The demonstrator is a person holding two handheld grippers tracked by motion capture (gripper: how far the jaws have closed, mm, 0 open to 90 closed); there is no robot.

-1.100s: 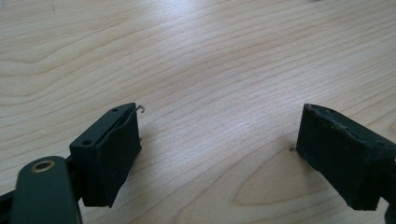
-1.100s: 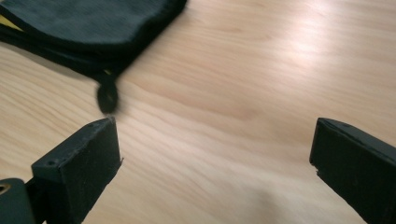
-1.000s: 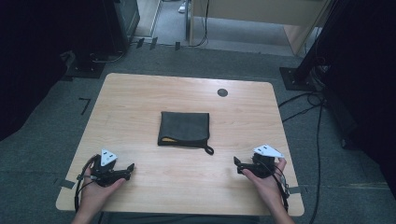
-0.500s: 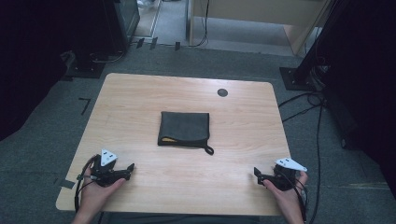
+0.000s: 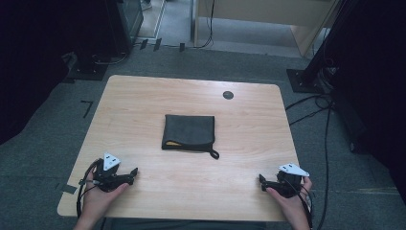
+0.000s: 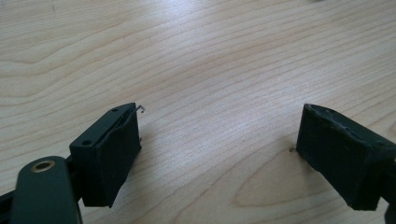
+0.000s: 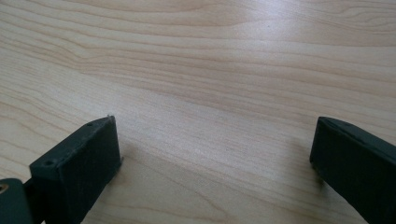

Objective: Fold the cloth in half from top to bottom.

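Here, left gripper and right gripper both wide open, empty; folded dark cloth with contents hidden

The left gripper is held low in the left hand at the near left of the high view, its jaws spread wide and turned rightward. The right gripper is held in the right hand at the near right, its jaws likewise spread wide and turned leftward. Nothing is held between either pair.
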